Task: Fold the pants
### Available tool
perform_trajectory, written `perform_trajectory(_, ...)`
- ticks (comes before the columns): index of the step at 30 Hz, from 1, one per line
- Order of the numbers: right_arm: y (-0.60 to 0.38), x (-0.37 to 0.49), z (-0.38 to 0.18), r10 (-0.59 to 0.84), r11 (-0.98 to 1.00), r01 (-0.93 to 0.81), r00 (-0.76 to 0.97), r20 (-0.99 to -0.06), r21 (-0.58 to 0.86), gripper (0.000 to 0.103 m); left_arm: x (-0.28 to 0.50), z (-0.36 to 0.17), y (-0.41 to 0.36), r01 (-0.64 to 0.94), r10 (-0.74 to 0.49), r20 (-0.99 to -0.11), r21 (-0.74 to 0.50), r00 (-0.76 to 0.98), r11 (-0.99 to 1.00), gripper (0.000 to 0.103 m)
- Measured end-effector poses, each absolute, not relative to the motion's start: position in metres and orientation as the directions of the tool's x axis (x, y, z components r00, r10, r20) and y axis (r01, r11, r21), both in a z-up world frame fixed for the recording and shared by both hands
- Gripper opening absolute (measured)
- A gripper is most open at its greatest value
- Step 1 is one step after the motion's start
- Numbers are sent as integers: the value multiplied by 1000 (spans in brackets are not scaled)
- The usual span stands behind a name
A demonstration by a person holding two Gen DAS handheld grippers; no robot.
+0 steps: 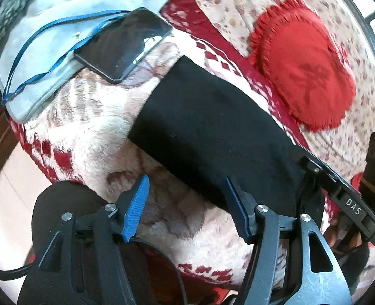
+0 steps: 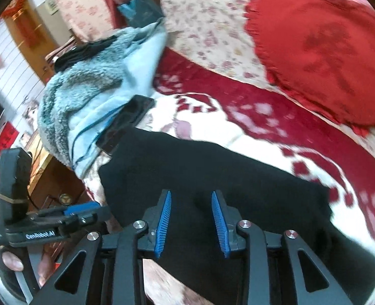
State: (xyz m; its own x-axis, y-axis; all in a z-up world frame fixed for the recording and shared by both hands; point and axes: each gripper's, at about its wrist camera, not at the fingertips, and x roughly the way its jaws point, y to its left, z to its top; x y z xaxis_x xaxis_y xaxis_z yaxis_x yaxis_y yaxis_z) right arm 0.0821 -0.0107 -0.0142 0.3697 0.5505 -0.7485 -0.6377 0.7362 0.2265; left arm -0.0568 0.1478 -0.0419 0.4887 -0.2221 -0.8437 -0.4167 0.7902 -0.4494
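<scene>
Two blue-padded grippers, left (image 1: 185,198) and right (image 2: 191,216), are held apart-jawed and empty over the black fabric pants (image 1: 213,132).

The pants are laid flat beside the dark rectangular phone (image 1: 122,44), on the red-and-cream plush blanket (image 1: 91,132).

Bedding and clutter on a fleecy cream-and-red patterned blanket (image 1: 91,132)

A round red fringed cushion (image 1: 304,63) lies on floral sheeting; a black smartphone (image 1: 124,44) overlaps a pale blue fleece garment (image 1: 50,50) crossed by a thin blue cord (image 1: 35,35).
</scene>
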Motion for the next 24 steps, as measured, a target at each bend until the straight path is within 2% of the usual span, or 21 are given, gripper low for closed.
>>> perform_trajectory(13,79,119,-17,588,603,-772,260,-766,201,37,-41,-57,157,-455,-257,-833,-496,490,740,61)
perform_trajectory(17,104,128,-19,577,553,-819,240,-781,156,38,-33,-61,156,-460,-264,-830,-505,491,730,61)
perform_trajectory(22,138,138,-27,546,452,-890,217,-809,67,39,-30,-62,157,-466,-273,-811,-535,518,705,73)
perform_trajectory(24,148,141,-36,529,421,-904,179,-829,74,39,-28,-62,155,-461,-274,-809,-536,521,707,78)
